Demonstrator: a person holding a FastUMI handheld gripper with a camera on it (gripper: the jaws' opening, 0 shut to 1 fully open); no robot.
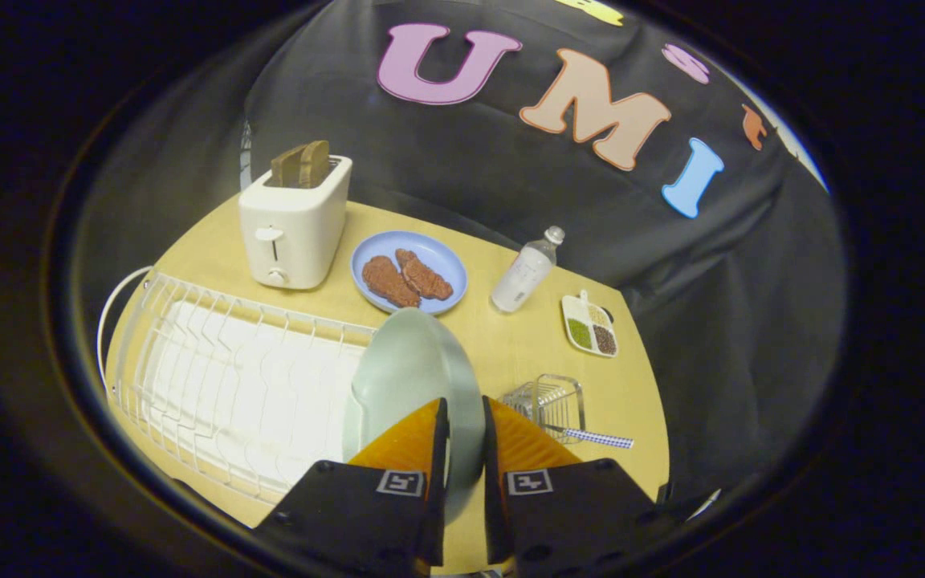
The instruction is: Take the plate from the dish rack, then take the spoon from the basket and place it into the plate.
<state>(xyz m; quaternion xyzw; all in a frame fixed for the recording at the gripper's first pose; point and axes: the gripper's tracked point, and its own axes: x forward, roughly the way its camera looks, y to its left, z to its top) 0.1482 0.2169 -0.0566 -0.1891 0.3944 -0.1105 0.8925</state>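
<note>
Plate (414, 361) | held on edge at dish rack (230, 385) right end, rim pinched by gripper (465, 449) fingers | judged stiff, smooth, slippery, breakable | rim grip advised firm | spoon (591, 437) waits in basket (547, 401) right of rack

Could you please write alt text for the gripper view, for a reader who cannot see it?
The gripper is shut on a pale green plate, held on edge beside the white dish rack. Just beyond the fingers, a spoon rests in a wire basket.
</note>
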